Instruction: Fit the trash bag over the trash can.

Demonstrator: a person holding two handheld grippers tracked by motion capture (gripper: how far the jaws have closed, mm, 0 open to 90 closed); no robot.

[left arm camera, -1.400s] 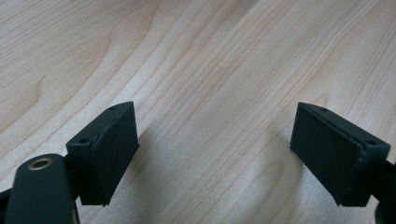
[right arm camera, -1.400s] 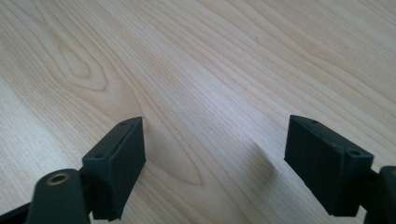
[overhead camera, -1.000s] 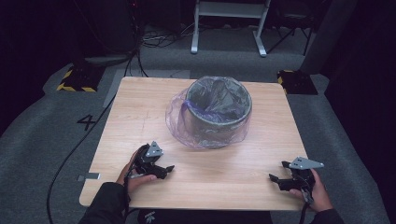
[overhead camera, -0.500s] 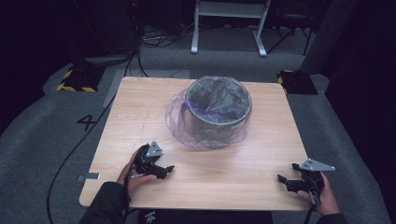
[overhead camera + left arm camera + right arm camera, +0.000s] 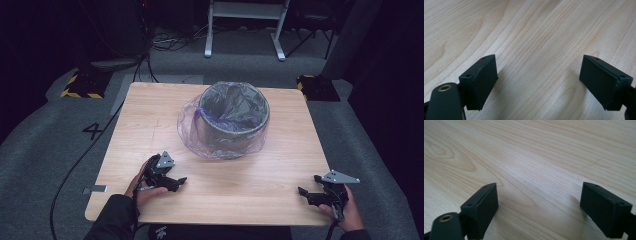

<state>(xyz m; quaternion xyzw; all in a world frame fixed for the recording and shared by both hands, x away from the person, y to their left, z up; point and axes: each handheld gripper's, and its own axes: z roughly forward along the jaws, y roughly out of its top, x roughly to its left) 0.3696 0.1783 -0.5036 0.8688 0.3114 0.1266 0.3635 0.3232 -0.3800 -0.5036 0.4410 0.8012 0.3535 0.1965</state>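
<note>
A grey round bin (image 5: 234, 120) lined with a translucent purple bag (image 5: 192, 131) stands at the middle of the wooden table (image 5: 150, 120); the bag's loose plastic spills over the rim and down onto the tabletop. My left gripper (image 5: 181, 182) rests on the table near the front left, held by a hand, jaws wide open (image 5: 539, 82) over bare wood. At the front right corner my right gripper (image 5: 305, 194) lies low on the table, also open (image 5: 539, 206) with nothing between its jaws.
The table's front edge runs just behind both hands. Grey carpet surrounds the table, with a black cable (image 5: 75, 165) trailing at the left, a yellow-black striped block (image 5: 80, 85) at the far left and a white metal stand (image 5: 245, 30) beyond.
My right gripper has slid back and to the right, toward the table's front right corner. The left gripper and the bin have stayed put.
</note>
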